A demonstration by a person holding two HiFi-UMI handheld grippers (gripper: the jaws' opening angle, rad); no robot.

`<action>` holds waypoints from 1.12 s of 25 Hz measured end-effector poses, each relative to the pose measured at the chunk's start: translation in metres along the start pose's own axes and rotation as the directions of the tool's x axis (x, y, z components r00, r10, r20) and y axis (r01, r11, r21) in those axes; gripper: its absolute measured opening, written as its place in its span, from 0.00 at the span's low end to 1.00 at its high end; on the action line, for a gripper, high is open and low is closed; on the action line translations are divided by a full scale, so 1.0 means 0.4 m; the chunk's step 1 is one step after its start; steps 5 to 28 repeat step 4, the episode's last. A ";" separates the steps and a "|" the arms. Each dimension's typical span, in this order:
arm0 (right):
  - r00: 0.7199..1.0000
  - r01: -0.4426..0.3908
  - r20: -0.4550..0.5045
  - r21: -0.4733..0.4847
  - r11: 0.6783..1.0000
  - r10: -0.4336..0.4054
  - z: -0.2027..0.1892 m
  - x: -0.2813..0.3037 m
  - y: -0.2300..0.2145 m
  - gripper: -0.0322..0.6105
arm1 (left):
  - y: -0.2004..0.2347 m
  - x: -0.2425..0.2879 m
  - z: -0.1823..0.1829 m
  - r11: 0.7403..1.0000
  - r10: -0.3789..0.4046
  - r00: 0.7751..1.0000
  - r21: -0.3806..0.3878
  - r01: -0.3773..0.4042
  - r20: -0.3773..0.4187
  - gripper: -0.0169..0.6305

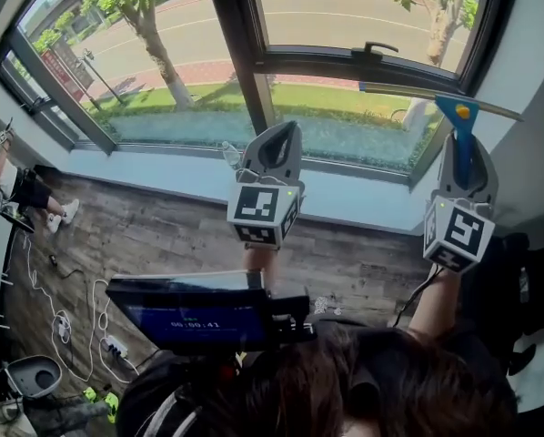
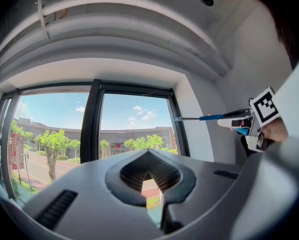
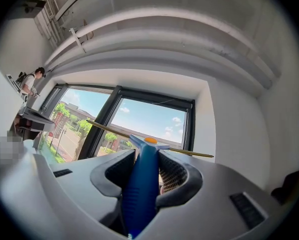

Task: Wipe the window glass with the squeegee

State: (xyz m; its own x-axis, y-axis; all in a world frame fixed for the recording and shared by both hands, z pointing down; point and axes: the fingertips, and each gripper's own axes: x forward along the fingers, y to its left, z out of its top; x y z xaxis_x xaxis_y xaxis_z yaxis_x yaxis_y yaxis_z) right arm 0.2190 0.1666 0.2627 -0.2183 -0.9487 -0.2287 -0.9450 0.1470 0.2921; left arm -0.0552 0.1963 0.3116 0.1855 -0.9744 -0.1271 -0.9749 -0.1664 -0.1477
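Ahead of both sets of jaws stands the window glass (image 1: 345,16), two large panes split by one dark mullion (image 1: 238,44), above a pale sill (image 1: 181,173) and a wood-plank floor (image 1: 163,235). One blue squeegee (image 3: 139,184) is clamped in the right gripper (image 3: 148,153), its blade crossing just beyond the jaw tips, before the right pane. The left gripper (image 2: 148,156) has its jaws together, holding nothing.

floor (image 1: 163,235): wood-look | on it: white cables (image 1: 33,280) (looped), power strip (image 1: 115,344)
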 end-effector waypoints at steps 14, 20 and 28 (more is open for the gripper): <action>1.000 0.013 0.006 0.006 1.000 -0.013 0.028 -0.041 -0.035 0.27 | -0.026 -0.036 0.040 1.000 0.008 1.000 0.007 -0.008 0.006 0.03; 1.000 0.013 0.006 0.006 1.000 -0.013 0.028 -0.041 -0.035 0.27 | -0.026 -0.036 0.040 1.000 0.008 1.000 0.007 -0.008 0.006 0.03; 1.000 0.013 0.006 0.006 1.000 -0.013 0.028 -0.041 -0.035 0.27 | -0.026 -0.036 0.040 1.000 0.008 1.000 0.007 -0.008 0.006 0.03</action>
